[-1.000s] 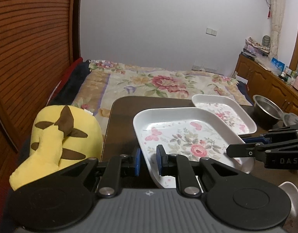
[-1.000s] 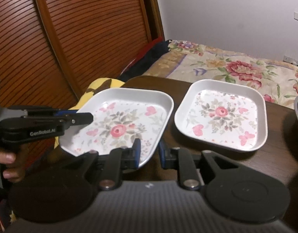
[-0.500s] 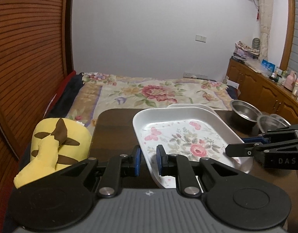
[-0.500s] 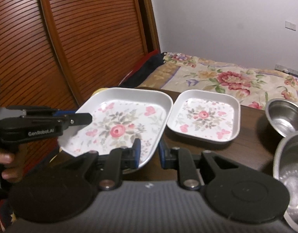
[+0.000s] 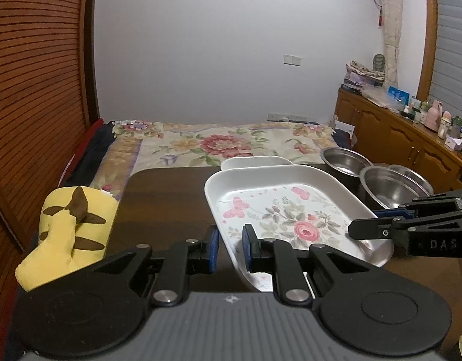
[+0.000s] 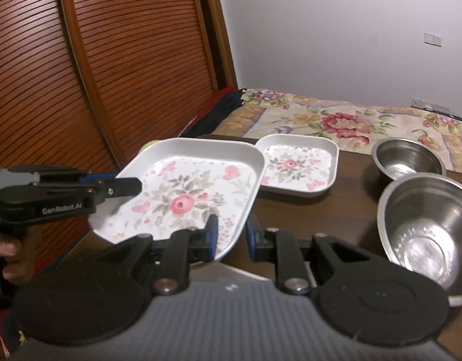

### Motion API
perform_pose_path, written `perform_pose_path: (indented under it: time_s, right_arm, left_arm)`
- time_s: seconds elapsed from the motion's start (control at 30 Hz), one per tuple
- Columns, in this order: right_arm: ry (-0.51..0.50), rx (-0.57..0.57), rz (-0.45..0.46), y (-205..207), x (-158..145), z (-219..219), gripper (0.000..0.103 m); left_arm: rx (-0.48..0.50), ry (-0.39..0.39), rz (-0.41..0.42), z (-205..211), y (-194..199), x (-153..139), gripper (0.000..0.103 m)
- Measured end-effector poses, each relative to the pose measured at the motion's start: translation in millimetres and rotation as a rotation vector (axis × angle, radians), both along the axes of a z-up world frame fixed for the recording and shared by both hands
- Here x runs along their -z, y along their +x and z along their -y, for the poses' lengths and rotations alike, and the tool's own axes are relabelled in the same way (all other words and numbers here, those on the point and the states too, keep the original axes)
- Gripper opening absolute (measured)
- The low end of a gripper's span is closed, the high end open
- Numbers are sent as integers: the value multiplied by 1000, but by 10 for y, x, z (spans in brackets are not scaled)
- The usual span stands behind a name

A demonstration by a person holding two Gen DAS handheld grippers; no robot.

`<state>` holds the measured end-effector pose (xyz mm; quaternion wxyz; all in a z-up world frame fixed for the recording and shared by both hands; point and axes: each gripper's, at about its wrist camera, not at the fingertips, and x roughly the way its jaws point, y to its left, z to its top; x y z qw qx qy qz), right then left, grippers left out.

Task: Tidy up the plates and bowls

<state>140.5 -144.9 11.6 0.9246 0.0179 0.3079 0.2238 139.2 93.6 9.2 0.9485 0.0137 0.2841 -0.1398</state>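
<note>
A bedroom: a dark wooden table (image 6: 345, 198) stands before a bed (image 5: 231, 144) with a floral cover, slatted wooden doors to one side. I hold the large floral plate (image 6: 189, 198) between both tools: my left claw (image 5: 229, 248) is clamped on its near-left rim, and my right claw (image 6: 231, 234) is clamped on the opposite edge, each with the rim pinched between blue pads. Compared with a second ago, the plate has risen clear of the table and travelled toward the second floral plate (image 6: 297, 165), which now lies partly behind and below it. Two steel bowls (image 6: 423, 219) have entered view on the right, with a third rim visible from the left wrist view. I judge the carry about half done; next comes lowering this plate squarely onto its twin. A yellow plush toy (image 5: 68, 228) sits off the table's left edge, not involved.
</note>
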Motion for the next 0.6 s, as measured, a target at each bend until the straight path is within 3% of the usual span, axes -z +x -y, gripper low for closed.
perform_pose_path:
  time_s: [0.6]
  right_arm:
    - [-1, 44, -15, -475, 234, 334, 22]
  left_arm:
    - [50, 22, -39, 322, -449, 281, 18]
